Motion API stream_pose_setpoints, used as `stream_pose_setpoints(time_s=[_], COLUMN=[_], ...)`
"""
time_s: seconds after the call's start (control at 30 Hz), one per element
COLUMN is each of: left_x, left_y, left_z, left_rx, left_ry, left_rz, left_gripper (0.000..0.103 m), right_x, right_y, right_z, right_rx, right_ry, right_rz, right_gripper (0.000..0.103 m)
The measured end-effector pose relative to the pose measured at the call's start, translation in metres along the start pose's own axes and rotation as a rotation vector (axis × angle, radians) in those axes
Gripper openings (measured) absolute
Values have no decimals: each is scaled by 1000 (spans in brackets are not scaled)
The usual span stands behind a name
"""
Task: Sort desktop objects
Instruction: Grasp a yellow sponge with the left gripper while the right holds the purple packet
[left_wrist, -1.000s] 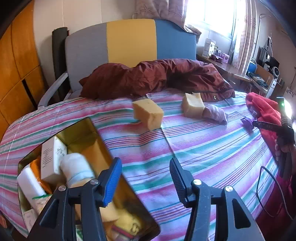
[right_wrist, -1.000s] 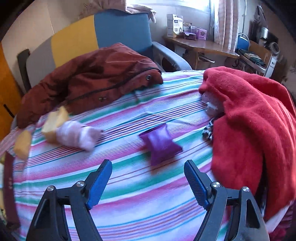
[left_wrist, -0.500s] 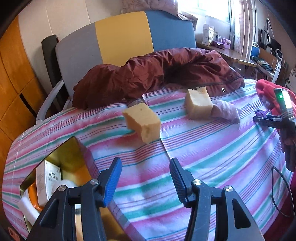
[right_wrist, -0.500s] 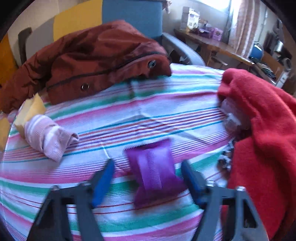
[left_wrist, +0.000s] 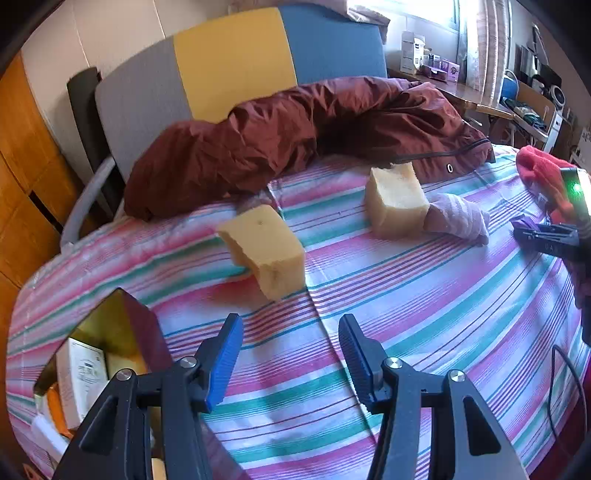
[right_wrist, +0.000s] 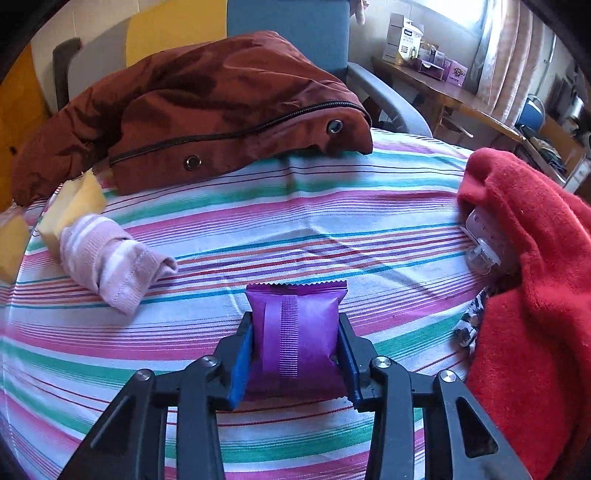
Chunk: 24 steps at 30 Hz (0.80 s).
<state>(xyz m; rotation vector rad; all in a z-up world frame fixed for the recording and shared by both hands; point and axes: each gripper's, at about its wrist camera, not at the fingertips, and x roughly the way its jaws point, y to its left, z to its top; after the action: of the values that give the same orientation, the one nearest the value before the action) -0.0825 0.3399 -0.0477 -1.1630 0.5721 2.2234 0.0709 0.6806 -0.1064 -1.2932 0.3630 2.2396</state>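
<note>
Purple packet (right_wrist: 295, 339) lies on the striped tabletop (right_wrist: 332, 229), and your right tongs (right_wrist: 295, 358) are closing on it, pads touching both sides. Your left tongs (left_wrist: 288, 354) stand apart, holding nothing.

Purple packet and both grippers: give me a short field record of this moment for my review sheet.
surface: striped cloth
right gripper: jaws closing, pads against the purple packet
left gripper: open, nothing between its fingers
loose items: two yellow sponge blocks, rolled pink sock
container: gold tin, holds boxes
clutter: maroon jacket, red fleece
</note>
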Motion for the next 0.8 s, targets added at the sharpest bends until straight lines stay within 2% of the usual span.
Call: stream_pose_setpoints(time_s=[0.23,0.37,0.47,0.6,0.7,0.8], left_x=[24,37,50,74,98,111], left_y=[29,46,48,43,36,34], left_z=[17,37,51,65,71,68], left_rx=[-173,-250,-270,-274,-233,-218], left_ry=[77,88,92,126,174,198], left_rz=[-95,-84,-74,-63,-4,11], left_gripper=[55,59,66,67,67,63], right_x=[-1,-2,2,3,5,3], right_y=[5,6,3,3,2,5], right_z=[0,0,4,4,6,6], right_rx=[0,1,-4,-11,-9,-13], right_ry=[12,14,15,15,15,13], right_rz=[4,4,9,7,2,-6], right_gripper=[41,42,42,41,42,41])
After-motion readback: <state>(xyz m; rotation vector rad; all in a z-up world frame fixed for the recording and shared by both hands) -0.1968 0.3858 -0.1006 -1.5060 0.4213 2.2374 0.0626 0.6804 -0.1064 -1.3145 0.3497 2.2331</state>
